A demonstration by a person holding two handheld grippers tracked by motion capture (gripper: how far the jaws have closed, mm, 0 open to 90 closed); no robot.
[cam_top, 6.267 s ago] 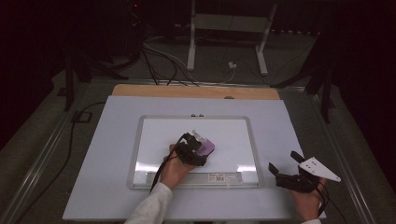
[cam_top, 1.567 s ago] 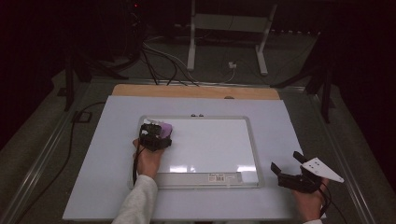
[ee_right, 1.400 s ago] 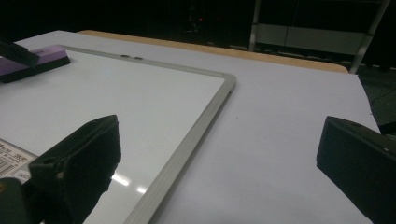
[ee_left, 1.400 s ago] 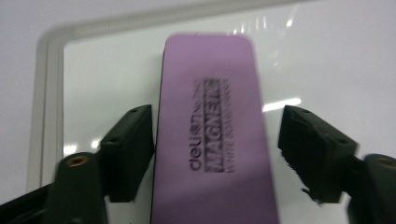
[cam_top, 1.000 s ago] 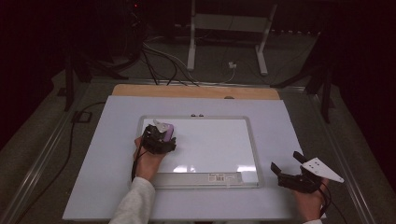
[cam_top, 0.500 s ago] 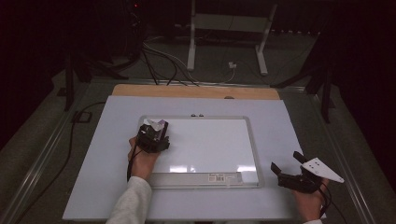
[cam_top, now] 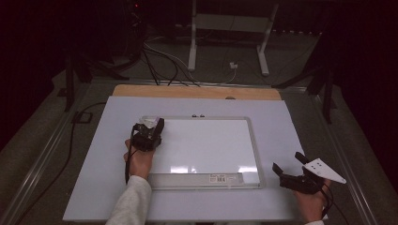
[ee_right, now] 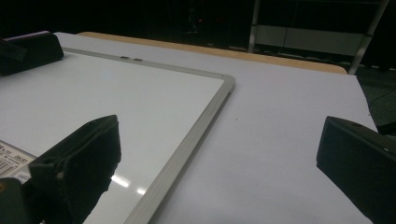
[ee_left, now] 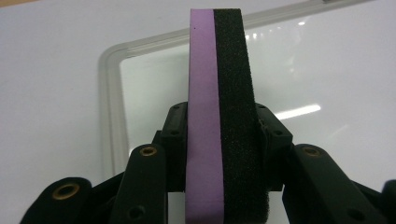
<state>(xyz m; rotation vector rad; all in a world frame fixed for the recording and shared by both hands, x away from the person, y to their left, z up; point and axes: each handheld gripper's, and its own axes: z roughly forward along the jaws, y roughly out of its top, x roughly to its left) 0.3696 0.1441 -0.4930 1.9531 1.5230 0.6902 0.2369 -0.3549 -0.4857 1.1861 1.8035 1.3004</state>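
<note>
While the left gripper [cam_top: 149, 133] hangs over the far-left corner of the whiteboard [cam_top: 206, 145], its jaws have just been closing and now clamp an eraser [ee_left: 218, 116] between them. In the left gripper view the eraser stands on edge, a purple foam layer on one side and a black felt layer on the other, with the jaws pressing its two broad faces low down and the board's rounded grey corner frame directly beyond it. The whiteboard lies flat in the middle of the pale surface [cam_top: 94, 178], its long sides parallel to the surface's near edge, and a barcode label [cam_top: 224, 177] sits on the board's near rail. Its white face looks clean, showing only glints of light. The right gripper [cam_top: 287, 168] rests near the surface's near-right corner, just off the board's near-right corner and apart from it, with a grey three-cornered plate [cam_top: 324, 170] on top. In the right gripper view its jaws stand wide apart with nothing between them but bare surface and the frame of the board. A strip of wooden edge [cam_top: 197, 92] shows along the far side of the surface.
</note>
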